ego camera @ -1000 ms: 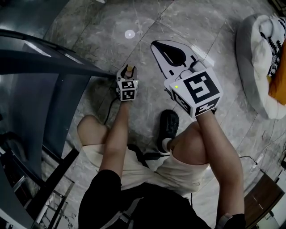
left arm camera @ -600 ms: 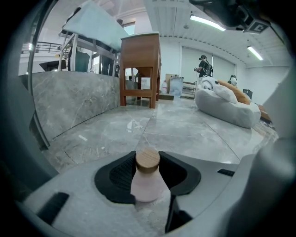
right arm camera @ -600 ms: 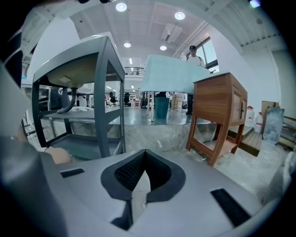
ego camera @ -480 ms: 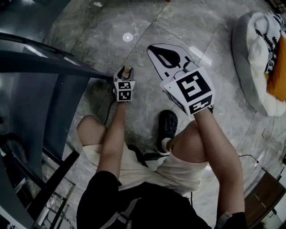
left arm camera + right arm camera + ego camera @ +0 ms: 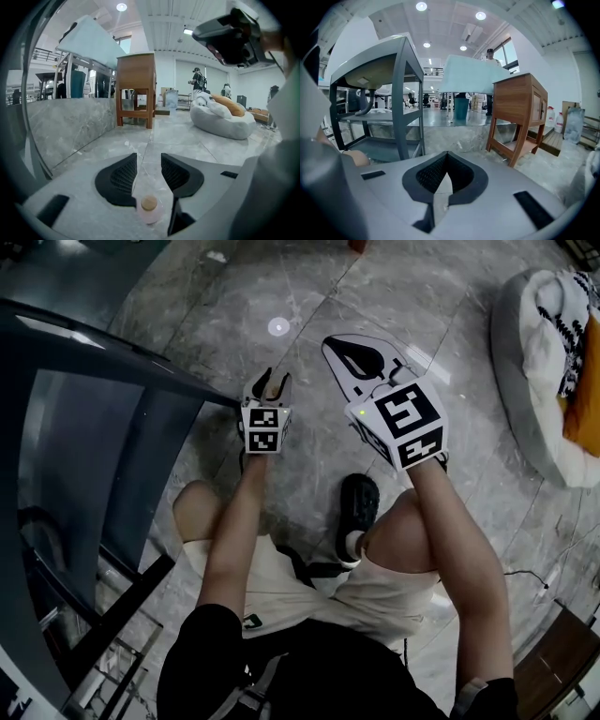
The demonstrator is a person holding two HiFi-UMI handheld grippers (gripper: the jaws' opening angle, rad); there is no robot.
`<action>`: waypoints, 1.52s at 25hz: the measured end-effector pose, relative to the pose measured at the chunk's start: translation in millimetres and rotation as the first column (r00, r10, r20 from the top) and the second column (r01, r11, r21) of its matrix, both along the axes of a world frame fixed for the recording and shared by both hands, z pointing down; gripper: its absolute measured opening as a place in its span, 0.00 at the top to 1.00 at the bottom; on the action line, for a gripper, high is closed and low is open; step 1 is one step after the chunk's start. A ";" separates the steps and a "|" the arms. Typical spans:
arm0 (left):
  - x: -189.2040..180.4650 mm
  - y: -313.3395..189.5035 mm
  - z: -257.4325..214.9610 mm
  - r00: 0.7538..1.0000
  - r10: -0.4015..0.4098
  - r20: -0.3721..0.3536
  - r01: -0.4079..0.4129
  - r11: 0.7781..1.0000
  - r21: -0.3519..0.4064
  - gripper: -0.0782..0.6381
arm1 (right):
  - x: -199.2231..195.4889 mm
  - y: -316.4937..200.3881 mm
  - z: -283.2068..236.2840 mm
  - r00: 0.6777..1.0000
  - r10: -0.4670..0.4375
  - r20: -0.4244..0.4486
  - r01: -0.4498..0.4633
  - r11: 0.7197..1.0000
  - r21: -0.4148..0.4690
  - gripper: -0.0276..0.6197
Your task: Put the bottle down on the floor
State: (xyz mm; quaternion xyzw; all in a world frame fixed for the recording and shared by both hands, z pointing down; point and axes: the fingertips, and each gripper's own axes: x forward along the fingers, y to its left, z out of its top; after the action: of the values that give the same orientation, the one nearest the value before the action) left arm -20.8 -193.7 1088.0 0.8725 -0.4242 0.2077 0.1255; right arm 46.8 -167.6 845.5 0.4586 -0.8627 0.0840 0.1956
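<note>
Bottle on floor between left gripper jaws; right gripper just right; beanbag far right; table left.

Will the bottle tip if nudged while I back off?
Probably easily: the bottle looks small, narrow, likely light. It sits between the left tool's open jaws, so a graze may topple it. The polished floor might let it slide.

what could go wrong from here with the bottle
1. The left gripper is open, but the bottle sits between its jaws. Pulling away at an angle could clip it and tip it over on the hard stone floor.
2. In the head view the shut, empty right gripper hangs close beside the left one. A swing to the left might knock the bottle.
</note>
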 end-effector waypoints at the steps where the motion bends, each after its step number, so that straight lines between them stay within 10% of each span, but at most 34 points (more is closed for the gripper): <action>1: 0.3 -3.3 -7.5 1.000 0.003 -0.009 -0.003 1.000 -0.006 0.68 | 1.0 0.3 -0.3 1.000 0.004 0.007 -0.004 1.000 -0.002 0.95; 21: 14.5 -1.7 -237.7 0.961 0.122 -0.247 -0.077 0.980 0.183 0.68 | 11.3 -11.9 -3.8 0.993 0.080 0.085 -0.079 0.997 -0.014 0.95; 38: 24.4 -1.3 -239.7 0.961 0.111 -0.253 -0.060 0.978 0.201 0.86 | 23.6 -12.9 -6.1 0.983 0.095 0.158 -0.091 0.995 -0.029 0.95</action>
State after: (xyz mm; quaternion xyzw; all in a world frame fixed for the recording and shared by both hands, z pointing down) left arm 3.6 -195.0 848.2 0.9178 -0.3837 0.0536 0.0869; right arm 70.4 -180.5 839.4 0.4882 -0.8522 0.1388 0.1270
